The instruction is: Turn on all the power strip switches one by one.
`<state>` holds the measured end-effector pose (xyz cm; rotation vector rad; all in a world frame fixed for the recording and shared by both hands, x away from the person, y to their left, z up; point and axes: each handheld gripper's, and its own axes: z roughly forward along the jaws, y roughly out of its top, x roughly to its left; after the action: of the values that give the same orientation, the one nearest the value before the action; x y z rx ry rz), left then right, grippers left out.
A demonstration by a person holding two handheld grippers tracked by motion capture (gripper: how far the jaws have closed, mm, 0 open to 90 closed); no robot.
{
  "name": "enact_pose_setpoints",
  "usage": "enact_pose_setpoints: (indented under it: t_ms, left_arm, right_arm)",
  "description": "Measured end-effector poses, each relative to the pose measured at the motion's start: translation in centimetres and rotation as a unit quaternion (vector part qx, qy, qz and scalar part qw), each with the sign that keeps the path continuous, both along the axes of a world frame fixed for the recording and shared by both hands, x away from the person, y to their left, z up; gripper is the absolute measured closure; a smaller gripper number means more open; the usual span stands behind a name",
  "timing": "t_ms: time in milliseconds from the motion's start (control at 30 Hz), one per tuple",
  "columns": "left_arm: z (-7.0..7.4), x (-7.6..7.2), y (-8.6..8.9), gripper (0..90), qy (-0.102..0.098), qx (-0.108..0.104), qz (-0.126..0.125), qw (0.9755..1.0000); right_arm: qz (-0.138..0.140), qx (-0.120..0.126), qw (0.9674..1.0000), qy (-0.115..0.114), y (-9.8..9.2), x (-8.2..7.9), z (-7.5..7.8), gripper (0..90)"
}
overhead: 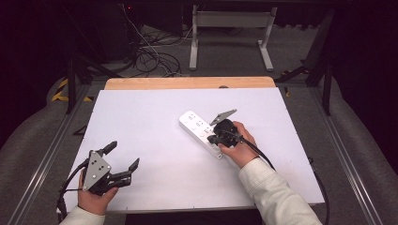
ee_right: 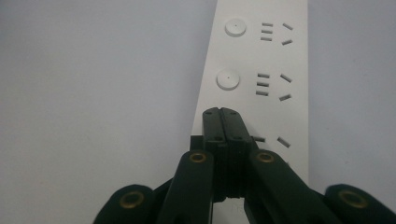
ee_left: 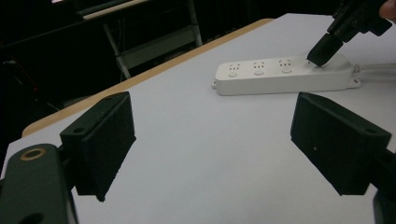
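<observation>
Power strip (overhead: 201, 131) on table (overhead: 141, 122), right of centre.

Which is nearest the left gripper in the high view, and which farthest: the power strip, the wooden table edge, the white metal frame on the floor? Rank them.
From the left gripper:
1. Power strip, mid-table, to its right.
2. Wooden table edge, along the far side.
3. White metal frame, on the floor beyond the table.

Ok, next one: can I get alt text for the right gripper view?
The right claw, its two black jaws shut flat together, points down onto a white power strip, tip over the spot where the nearest round button would be. Two more round buttons sit farther along, beside socket slots, and the strip lies on a white table.
</observation>
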<state>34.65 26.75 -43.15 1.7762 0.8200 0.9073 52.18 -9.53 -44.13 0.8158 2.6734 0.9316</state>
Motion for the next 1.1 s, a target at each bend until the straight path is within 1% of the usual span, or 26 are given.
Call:
enact_pose_setpoints:
  t_ms: [100, 267, 433, 500, 700, 800, 933, 967, 1000, 1100]
  left_arm:
    - [-0.01, 0.01, -0.01, 14.1, 0.002, 0.000, -0.001, 1.0000]
    - [0.00, 0.00, -0.01, 14.1, 0.002, 0.000, -0.001, 1.0000]
    - [0.01, 0.02, -0.02, 14.1, 0.001, 0.000, -0.001, 1.0000]
    - [0.02, 0.00, -0.02, 14.1, 0.000, 0.000, -0.001, 1.0000]
    - [0.02, 0.02, -0.01, 14.1, 0.001, 0.000, -0.001, 1.0000]
    - [0.02, 0.02, -0.01, 14.1, 0.001, 0.000, -0.002, 1.0000]
    - [0.00, 0.01, -0.03, 14.1, 0.002, 0.001, -0.002, 1.0000]
    - [-0.01, 0.02, -0.04, 14.1, 0.002, 0.001, -0.002, 1.0000]
    - [-0.02, 0.03, -0.04, 14.1, 0.002, 0.000, -0.002, 1.0000]
    - [-0.01, 0.02, -0.05, 14.1, 0.002, 0.001, -0.002, 1.0000]
  right_arm:
    - [0.001, -0.003, 1.0000, 0.000, 0.04, 0.01, -0.12, 90.0]
    - [0.003, 0.001, 1.0000, -0.003, 0.05, 0.00, -0.25, 90.0]
    - [0.004, -0.003, 1.0000, -0.006, 0.15, -0.10, -0.30, 90.0]
    - [0.001, -0.001, 1.0000, -0.003, 0.08, -0.03, -0.35, 90.0]
    - [0.002, -0.003, 1.0000, -0.007, 0.15, -0.14, -0.44, 90.0]
    - [0.002, -0.001, 1.0000, -0.005, 0.08, -0.13, -0.51, 90.0]
    - [0.003, -0.007, 0.9999, -0.011, 0.25, -0.24, -0.55, 90.0]
    - [0.002, -0.009, 0.9999, -0.011, 0.28, -0.25, -0.53, 90.0]
    - [-0.001, -0.007, 1.0000, -0.005, 0.27, -0.12, -0.53, 90.0]
    - [0.002, -0.012, 0.9999, -0.007, 0.35, -0.12, -0.52, 90.0]
